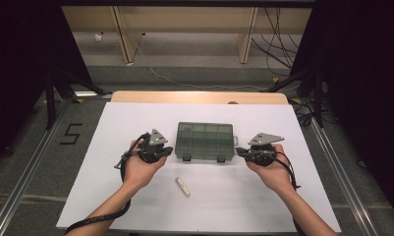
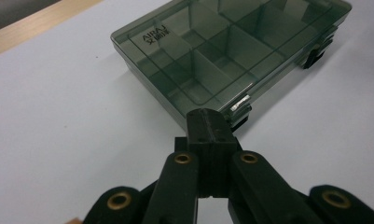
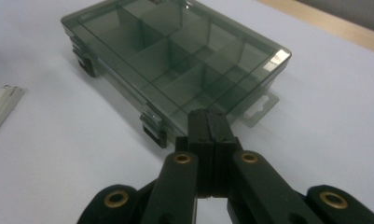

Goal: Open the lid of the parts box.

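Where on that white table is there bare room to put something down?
Plenty of bare room: the far strip behind the smoky plastic box, both outer sides of the white table, and the near right corner. It is crowded mid-table, where the left gripper and right gripper flank the box, with a small white stick just in front.

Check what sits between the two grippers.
High view: the closed smoky compartment box lies between the left gripper and the right gripper.
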`<move>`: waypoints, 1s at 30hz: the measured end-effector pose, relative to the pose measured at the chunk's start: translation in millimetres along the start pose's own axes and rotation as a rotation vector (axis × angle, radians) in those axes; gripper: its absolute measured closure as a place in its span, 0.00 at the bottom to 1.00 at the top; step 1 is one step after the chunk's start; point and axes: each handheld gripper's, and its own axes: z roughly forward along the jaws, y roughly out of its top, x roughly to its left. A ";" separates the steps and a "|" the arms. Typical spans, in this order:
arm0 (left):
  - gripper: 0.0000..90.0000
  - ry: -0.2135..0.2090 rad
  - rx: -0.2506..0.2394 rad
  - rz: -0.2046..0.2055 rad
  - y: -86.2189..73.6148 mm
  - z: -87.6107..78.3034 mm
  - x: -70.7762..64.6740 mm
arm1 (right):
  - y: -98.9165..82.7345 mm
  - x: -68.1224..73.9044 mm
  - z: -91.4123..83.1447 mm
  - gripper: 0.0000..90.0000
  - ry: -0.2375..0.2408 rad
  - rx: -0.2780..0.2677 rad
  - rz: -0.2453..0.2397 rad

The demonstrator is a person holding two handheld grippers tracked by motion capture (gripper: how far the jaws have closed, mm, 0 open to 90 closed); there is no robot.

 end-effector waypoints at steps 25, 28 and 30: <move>1.00 0.017 0.058 -0.052 -7.5 31.8 4.0 | -10.3 -3.3 19.9 1.00 0.014 0.116 -0.002; 1.00 0.017 0.077 -0.032 -10.1 32.1 4.2 | -12.4 -2.6 22.4 1.00 0.011 0.118 -0.013; 1.00 0.018 0.068 -0.045 -11.6 34.1 2.8 | -12.8 -1.6 24.4 1.00 0.006 0.096 -0.006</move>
